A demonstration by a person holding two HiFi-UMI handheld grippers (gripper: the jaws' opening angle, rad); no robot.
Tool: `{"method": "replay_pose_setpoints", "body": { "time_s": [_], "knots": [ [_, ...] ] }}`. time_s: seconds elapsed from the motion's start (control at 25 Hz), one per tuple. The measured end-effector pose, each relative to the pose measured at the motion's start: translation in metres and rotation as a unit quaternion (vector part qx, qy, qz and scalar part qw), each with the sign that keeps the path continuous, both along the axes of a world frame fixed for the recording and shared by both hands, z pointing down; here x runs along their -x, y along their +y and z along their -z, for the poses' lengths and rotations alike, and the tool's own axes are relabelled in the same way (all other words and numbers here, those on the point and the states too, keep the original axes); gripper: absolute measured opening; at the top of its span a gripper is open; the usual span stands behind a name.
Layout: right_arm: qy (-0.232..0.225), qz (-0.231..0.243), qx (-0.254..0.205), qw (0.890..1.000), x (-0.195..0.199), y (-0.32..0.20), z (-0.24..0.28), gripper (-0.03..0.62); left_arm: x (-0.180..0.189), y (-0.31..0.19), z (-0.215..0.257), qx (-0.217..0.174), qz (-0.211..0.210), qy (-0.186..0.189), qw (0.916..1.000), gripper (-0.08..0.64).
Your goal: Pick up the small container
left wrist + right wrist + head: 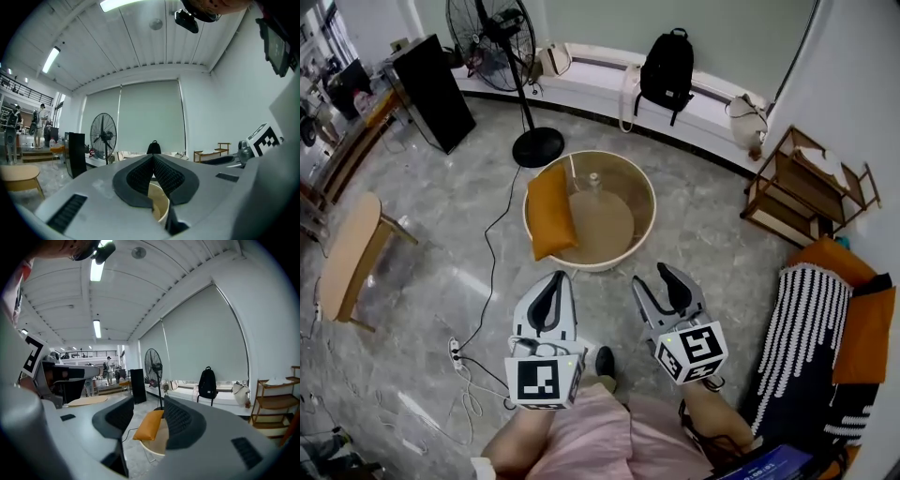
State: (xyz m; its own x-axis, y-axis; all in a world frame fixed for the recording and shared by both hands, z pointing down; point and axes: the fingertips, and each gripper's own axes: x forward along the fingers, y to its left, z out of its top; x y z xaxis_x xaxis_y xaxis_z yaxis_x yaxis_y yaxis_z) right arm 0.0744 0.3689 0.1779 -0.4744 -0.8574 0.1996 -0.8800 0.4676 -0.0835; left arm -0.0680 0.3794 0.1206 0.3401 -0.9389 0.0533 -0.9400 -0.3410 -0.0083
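Observation:
A small pale container [593, 180] stands on the far part of the round cream tub-shaped table [643, 183]. An orange cushion [550, 211] lies along the table's left side. Both grippers hover over the floor just short of the table's near rim. My left gripper [556, 278] is shut with nothing held; in the left gripper view [153, 158] its pads meet at the tip above the table rim [162, 206]. My right gripper [652, 277] is open and empty. In the right gripper view [149, 412] the cushion [149, 425] shows between the jaws; the container does not show there.
A standing fan [520, 66] and its base are behind the table, with a black cabinet [431, 89] further left. A backpack [666, 66] leans on the window ledge. A wooden shelf [806, 187] and striped blanket [806, 328] are right, a wooden stool [352, 253] and floor cables [464, 370] left.

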Motion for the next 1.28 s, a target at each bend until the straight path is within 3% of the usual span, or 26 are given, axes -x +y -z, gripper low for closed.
{"method": "replay_pose_setpoints", "body": {
  "time_s": [0.48,0.72,1.28],
  "knots": [
    [0.016,-0.027,-0.019,0.999,0.002,-0.087,0.017,0.201,0.005,-0.084,-0.004,0.005,-0.021,0.007,0.9997,0.012],
    [0.012,-0.031,-0.009,0.999,-0.016,-0.13,0.004,0.201,-0.014,-0.125,-0.021,0.024,-0.025,-0.001,0.9994,0.012],
    [-0.016,0.017,0.015,1.0,-0.065,-0.33,-0.029,0.202,-0.075,-0.312,-0.036,0.051,0.012,-0.034,0.998,0.012]
  ]
}}
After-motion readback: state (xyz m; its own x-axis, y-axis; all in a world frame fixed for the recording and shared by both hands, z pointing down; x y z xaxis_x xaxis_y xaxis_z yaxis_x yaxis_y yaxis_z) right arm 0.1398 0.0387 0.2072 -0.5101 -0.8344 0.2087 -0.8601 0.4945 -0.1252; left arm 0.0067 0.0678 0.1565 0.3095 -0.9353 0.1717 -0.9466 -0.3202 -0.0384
